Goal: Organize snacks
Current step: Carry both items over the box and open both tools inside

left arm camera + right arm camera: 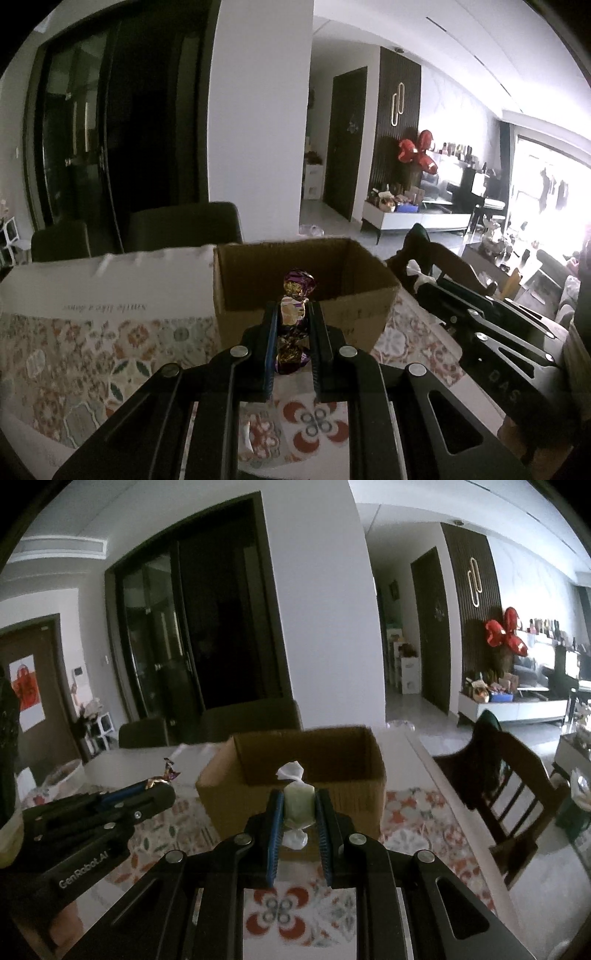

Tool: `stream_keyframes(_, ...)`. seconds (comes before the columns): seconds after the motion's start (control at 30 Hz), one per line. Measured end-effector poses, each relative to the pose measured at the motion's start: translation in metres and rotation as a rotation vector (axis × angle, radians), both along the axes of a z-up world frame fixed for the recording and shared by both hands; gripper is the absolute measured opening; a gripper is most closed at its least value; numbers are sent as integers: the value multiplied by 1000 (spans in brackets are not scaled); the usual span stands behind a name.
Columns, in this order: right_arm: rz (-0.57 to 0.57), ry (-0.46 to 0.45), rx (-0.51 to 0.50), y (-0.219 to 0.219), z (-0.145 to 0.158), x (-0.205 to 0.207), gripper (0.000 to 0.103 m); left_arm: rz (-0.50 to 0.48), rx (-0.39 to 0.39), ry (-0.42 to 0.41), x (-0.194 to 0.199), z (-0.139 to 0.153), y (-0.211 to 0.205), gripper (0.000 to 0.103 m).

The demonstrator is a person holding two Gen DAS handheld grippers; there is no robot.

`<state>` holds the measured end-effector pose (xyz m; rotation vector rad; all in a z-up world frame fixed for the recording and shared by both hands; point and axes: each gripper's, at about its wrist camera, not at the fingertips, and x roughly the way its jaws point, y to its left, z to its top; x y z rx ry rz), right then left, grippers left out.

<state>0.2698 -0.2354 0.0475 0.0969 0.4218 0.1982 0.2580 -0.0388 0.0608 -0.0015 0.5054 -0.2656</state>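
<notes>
Both claws are raised over the tabletop (pixel 74 350), side by side, each pointing toward an open cardboard box (pixel 303 291) that sits on a flower-patterned cloth (pixel 417 823).

The left claw (pixel 293 321) is clamped on a candy in a purple and gold wrapper (pixel 293 314). The sweet stands upright between the blue-lined fingers (pixel 272 332), one twisted end poking up above them and the other fanning out below. It hangs just in front of the near wall of the box, about level with its rim, and has not gone in.

The right claw (pixel 298 808) is closed on a pale green candy in a clear wrapper (pixel 298 805), whose white twisted ends stick out above and below the fingers. This one also hovers at the near edge of the box, in line with the rim, outside the opening. What can be seen of the inside of the box shows only bare cardboard.

From the right-hand camera the left claw shows off to the left, with the purple twist jutting from its tip. To the left of the box a white paper bag (pixel 107 284) with printed lettering lies on the cloth. Dark chairs (pixel 184 225) stand behind the tabletop, and a wooden chair (pixel 513 775) stands off to the right.
</notes>
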Motion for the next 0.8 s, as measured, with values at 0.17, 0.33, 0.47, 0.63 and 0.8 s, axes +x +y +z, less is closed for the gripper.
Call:
stream_keyframes(0.17,27,-13,3,1,14,23,19,-5,2,-2,20,10,-1,17)
stream_keyframes(0.33,32,-8,1,0,22,48,19,-14,3,19,44,17,-4,17)
stream_keyframes(0.47,32,4,-16,1,26,69,19,-21,19,46,70,18,-9,17)
stream_keyframes(0.63,30,45,-22,-3,25,101,19,-25,30,86,100,16,-14,17)
stream_keyframes(0.8,33,91,-28,-6,17,129,19,-32,40,144,127,8,-19,17)
